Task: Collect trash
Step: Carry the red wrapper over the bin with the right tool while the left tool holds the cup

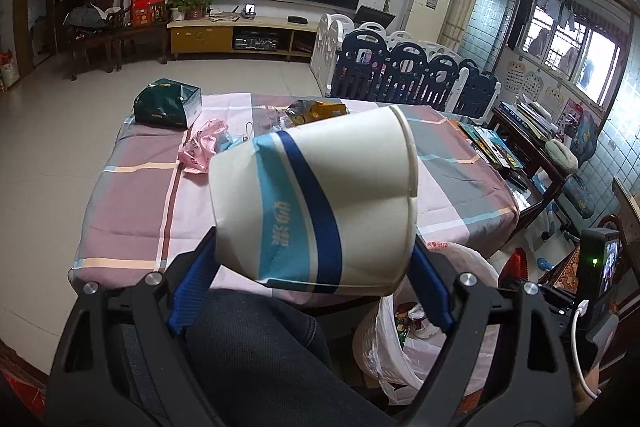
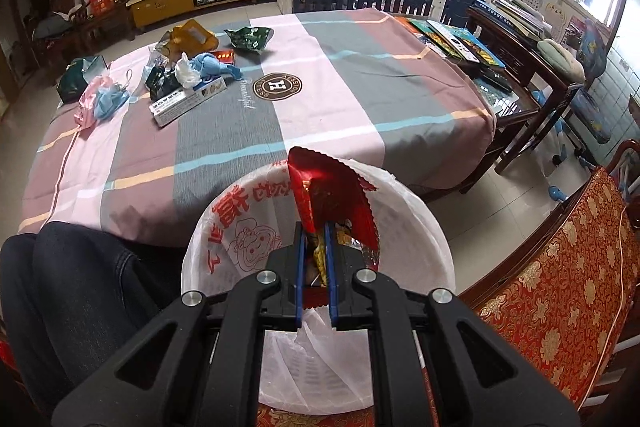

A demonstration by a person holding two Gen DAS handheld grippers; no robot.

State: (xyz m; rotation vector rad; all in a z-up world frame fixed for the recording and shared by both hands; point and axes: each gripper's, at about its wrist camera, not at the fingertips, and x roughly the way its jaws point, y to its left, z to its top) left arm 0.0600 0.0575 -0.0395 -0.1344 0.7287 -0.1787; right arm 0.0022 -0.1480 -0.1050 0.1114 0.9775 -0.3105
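**binwatcher:** So, how far along is the trash run? Looks roughly midway to me. Both claws are loaded. The right gripper [image 2: 316, 247] is pinched nearly flat on a crinkled red foil snack wrapper [image 2: 332, 195], holding it right over the mouth of the white plastic-bag-lined waste bin [image 2: 416, 227] beside the person's knee in dark jeans [image 2: 80, 267]. I'd guess that one is about to be dropped in.

**tidy_tom:** And the left?

**binwatcher:** The left gripper [image 1: 316, 259] is spread wide, and its blue pads are clamped on a white paper cup with dark blue and light blue bands [image 1: 316, 203]. The cup is held tipped sideways in the air, rim toward the right, in front of the table, with the bin below and to the right. It's dented near its base and creased along the side, so it'll probably crush more if squeezed harder.

**tidy_tom:** What's left on the table?

**binwatcher:** Plenty. On the far left of the pink, grey and mauve checked tablecloth [image 2: 340, 115] there's a cluster: a crumpled pink plastic bag [image 2: 90, 103], a long white printed carton [image 2: 188, 101], a crushed green foil packet [image 2: 248, 39], a yellow-brown snack bag [image 2: 190, 37] and a dark green box [image 2: 74, 79]. There's already some rubbish in the bin, but I can't tell how much.
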